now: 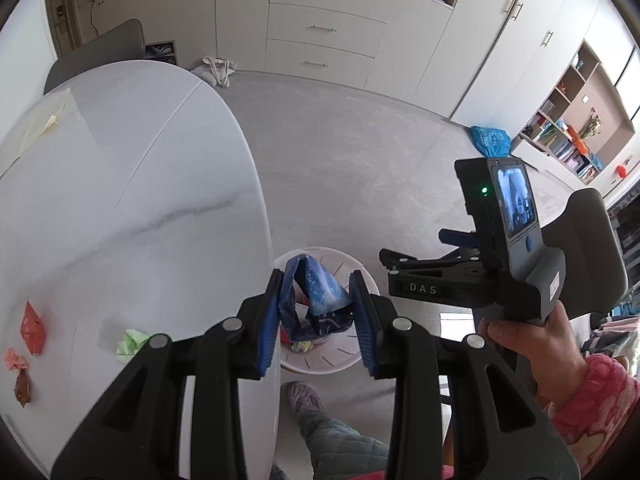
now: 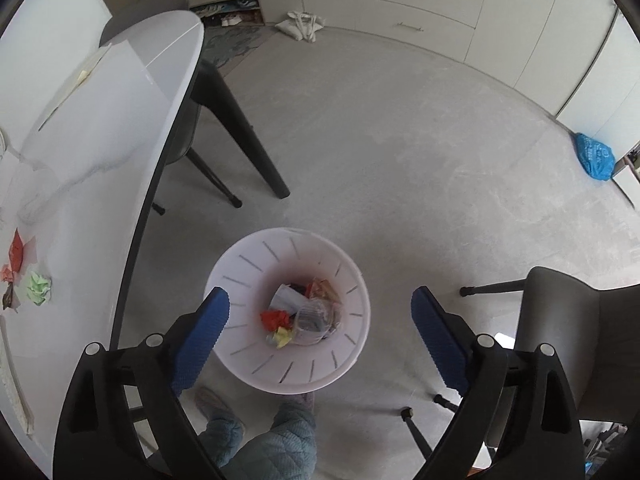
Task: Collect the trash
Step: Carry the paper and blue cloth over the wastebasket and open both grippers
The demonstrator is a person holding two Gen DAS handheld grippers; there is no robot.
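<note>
My left gripper [image 1: 316, 308] is shut on a crumpled dark blue wrapper [image 1: 320, 300] and holds it over the white trash bin [image 1: 320, 364] on the floor beside the table. My right gripper [image 2: 320, 320] is open and empty, above the same bin [image 2: 240, 264], which holds several crumpled wrappers [image 2: 304, 316]. On the white table [image 1: 120, 200] lie a red wrapper [image 1: 32, 326], a pink scrap [image 1: 14, 360], a brown scrap [image 1: 22, 388] and a green paper ball [image 1: 132, 344]. The green ball also shows in the right wrist view [image 2: 39, 288].
The right hand-held gripper body [image 1: 500, 248] is to the right of my left gripper. A grey chair [image 2: 580, 340] stands at the right, another chair [image 2: 152, 0] behind the table. A blue bag [image 2: 594, 158] and a white bag [image 2: 302, 26] lie on the floor by the cabinets.
</note>
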